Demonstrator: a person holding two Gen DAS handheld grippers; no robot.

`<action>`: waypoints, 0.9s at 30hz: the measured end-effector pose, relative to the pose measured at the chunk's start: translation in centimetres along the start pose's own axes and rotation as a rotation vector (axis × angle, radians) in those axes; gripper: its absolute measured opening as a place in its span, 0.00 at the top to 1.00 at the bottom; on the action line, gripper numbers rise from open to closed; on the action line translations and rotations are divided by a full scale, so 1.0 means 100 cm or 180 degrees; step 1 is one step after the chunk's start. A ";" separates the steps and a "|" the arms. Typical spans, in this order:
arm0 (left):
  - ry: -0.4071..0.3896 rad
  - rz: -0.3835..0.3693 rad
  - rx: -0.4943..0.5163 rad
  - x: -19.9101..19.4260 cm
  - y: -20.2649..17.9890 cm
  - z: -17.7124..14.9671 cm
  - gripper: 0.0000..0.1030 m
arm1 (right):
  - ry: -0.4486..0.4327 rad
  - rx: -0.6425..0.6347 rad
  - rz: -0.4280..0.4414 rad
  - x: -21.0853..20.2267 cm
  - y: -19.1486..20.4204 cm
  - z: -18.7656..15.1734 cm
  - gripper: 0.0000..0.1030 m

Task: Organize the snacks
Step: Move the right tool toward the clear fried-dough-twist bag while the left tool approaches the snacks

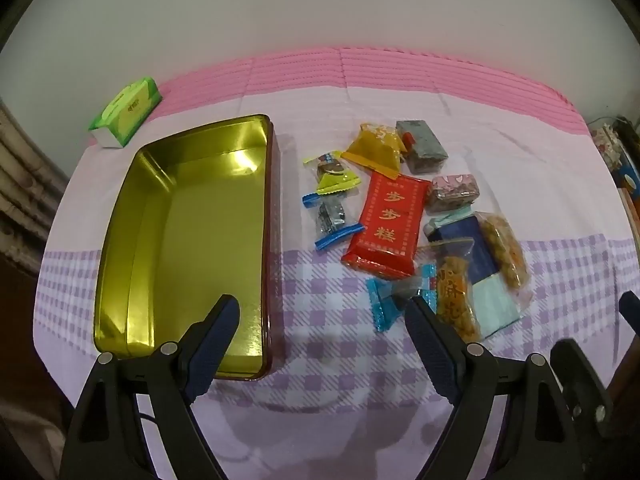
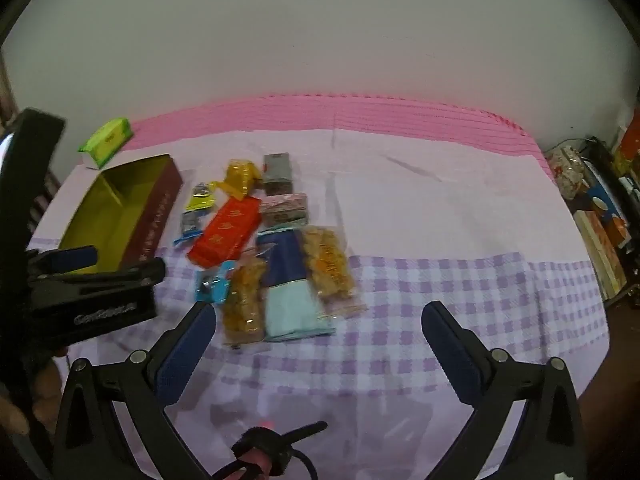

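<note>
The pink and lilac checked cloth (image 1: 328,308) covers the whole table. On it, at nine o'clock in the left wrist view, stands the empty rectangular tin box with gold inside and dark red walls (image 1: 192,240). The pile of wrapped snacks lies at three o'clock from the box, apart from it. In the pile, the navy and pale blue flat packet (image 2: 288,284) lies between two clear bags of golden fried snack (image 2: 330,270). The red packet with gold characters (image 1: 386,226) is at the middle. The green tissue pack (image 1: 128,110) lies at eleven o'clock, beyond the box. The left gripper (image 1: 322,312) and the right gripper (image 2: 318,318) both hang over the cloth with jaws wide and nothing between them.
</note>
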State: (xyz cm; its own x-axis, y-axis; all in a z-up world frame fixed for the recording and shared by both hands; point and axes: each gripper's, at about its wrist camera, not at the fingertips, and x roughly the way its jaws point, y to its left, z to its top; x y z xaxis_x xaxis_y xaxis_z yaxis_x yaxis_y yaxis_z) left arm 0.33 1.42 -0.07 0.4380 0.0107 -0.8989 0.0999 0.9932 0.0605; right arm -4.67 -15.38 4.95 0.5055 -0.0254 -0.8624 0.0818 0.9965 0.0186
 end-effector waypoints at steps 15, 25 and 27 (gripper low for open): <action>-0.0056 0.0096 -0.0007 -0.003 -0.003 0.002 0.18 | 0.0175 -0.0071 0.0022 0.029 -0.009 0.022 0.01; -0.0020 0.0142 -0.0062 -0.002 -0.004 -0.001 0.18 | 0.0322 -0.0093 0.0215 0.047 -0.021 0.031 0.01; 0.0026 0.0124 -0.0074 0.000 -0.004 -0.002 0.18 | 0.0336 -0.0088 0.0261 0.049 -0.023 0.031 0.01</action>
State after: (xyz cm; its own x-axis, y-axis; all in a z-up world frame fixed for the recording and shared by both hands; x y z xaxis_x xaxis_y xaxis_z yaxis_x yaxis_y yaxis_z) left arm 0.14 1.01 -0.20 0.4339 0.0504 -0.8995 0.0621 0.9944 0.0856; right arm 0.27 -18.04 2.20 0.4162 0.0634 -0.9070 0.0195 0.9967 0.0786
